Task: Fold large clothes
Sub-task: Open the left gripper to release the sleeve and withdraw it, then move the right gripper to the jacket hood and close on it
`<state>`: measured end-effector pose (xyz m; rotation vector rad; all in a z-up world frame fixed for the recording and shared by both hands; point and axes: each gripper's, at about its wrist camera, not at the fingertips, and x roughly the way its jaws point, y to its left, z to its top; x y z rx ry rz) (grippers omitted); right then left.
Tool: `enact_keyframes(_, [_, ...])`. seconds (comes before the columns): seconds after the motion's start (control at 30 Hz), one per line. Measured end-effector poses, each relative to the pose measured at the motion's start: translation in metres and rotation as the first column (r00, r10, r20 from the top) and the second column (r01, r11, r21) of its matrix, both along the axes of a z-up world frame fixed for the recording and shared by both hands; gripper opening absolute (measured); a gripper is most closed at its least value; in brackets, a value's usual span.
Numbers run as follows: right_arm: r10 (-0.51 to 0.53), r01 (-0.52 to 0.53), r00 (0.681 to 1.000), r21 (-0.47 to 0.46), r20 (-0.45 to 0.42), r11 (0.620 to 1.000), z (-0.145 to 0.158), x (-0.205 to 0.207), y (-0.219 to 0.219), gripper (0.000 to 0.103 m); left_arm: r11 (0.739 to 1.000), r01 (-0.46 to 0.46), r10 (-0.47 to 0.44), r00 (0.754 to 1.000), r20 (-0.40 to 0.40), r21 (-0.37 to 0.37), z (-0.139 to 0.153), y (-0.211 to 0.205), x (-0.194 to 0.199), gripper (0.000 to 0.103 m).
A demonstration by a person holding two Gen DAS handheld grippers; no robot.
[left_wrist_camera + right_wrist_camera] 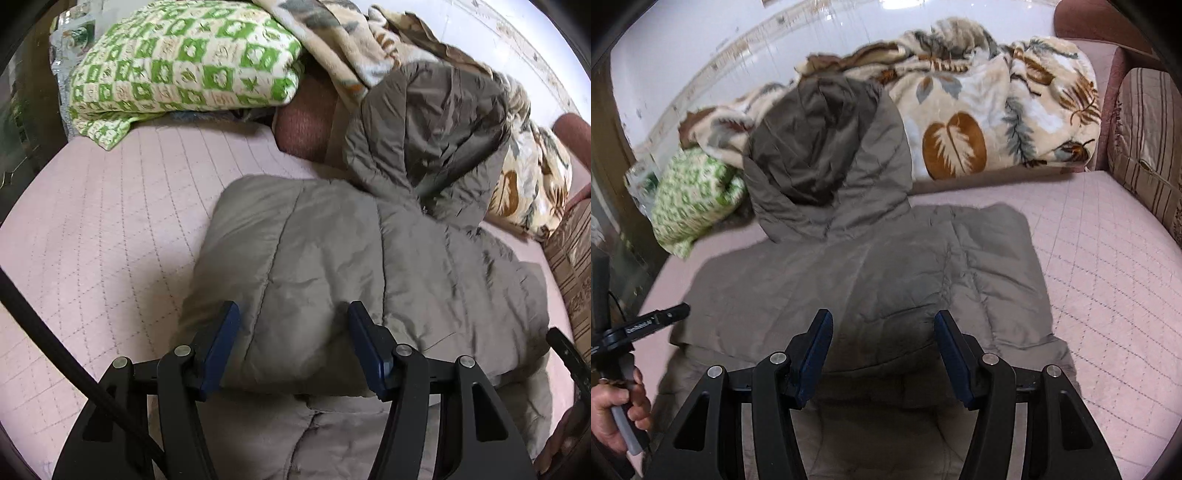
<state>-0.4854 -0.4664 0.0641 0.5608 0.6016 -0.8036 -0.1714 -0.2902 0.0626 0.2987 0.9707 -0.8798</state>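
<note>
Pink quilted mattress (1108, 280) fills the scene; white wall (701, 55) rises behind it; striped cushion (1145, 147) at its edge; leaf-print blanket (979, 122) heaped along the wall.

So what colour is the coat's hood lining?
Darker brown hood lining against the taupe coat; clearest in right wrist view.

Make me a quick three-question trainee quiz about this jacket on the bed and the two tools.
1. True or false: the left tool is clamped on the grey-brown quilted hooded jacket.
2. The jacket's hood leans against: A) the cream leaf-print fleece blanket, B) the green-and-white patterned folded quilt, C) the striped cushion.
3. Fill in: the jacket lies on a ____ quilted mattress cover.

Key
1. False: both the left and the right tool are open above the jacket, gripping nothing.
2. A.
3. Pink.
</note>
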Motion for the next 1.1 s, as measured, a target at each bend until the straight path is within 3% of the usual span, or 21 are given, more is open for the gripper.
enact_keyframes(0.13, [-0.009, 0.012, 0.995, 0.026, -0.103, 1.0, -0.021, 0.012, -0.008, 0.062, 1.0, 0.014, -0.013, 0.999, -0.047, 0.013, -0.018, -0.001, 0.007, 0.063])
enact_keyframes(0.27, [-0.017, 0.031, 0.992, 0.108, -0.124, 0.994, -0.043, 0.016, -0.018, 0.063, 1.0, -0.008, 0.007, 0.991, -0.135, -0.007, -0.031, 0.003, 0.018, 0.069])
enact_keyframes(0.4, [-0.018, 0.035, 0.994, 0.155, -0.111, 0.987, -0.049, 0.014, -0.025, 0.065, 1.0, -0.006, 0.009, 0.994, -0.108, 0.031, -0.027, -0.005, 0.016, 0.069])
enact_keyframes(0.57, [-0.023, 0.031, 0.998, 0.125, -0.062, 0.992, -0.02, 0.005, -0.013, 0.065, 0.997, -0.003, -0.002, 0.998, -0.057, -0.078, 0.018, 0.02, -0.001, 0.067])
enact_keyframes(0.73, [-0.015, 0.016, 1.0, 0.049, -0.006, 0.999, 0.017, -0.009, 0.011, 0.065, 0.991, 0.022, -0.024, 1.0, -0.013, -0.136, 0.051, 0.062, -0.034, 0.067])
enact_keyframes(0.9, [0.034, -0.034, 0.999, 0.004, -0.042, 0.999, 0.024, -0.005, 0.034, 0.065, 0.988, 0.006, 0.0, 0.999, 0.041, -0.156, 0.057, 0.092, -0.059, 0.067])
enact_keyframes(1.1, [0.068, -0.071, 0.992, -0.029, -0.107, 0.997, 0.018, 0.005, 0.047, 0.065, 0.992, -0.017, 0.02, 0.999, 0.027, -0.124, 0.039, 0.078, -0.06, 0.067])
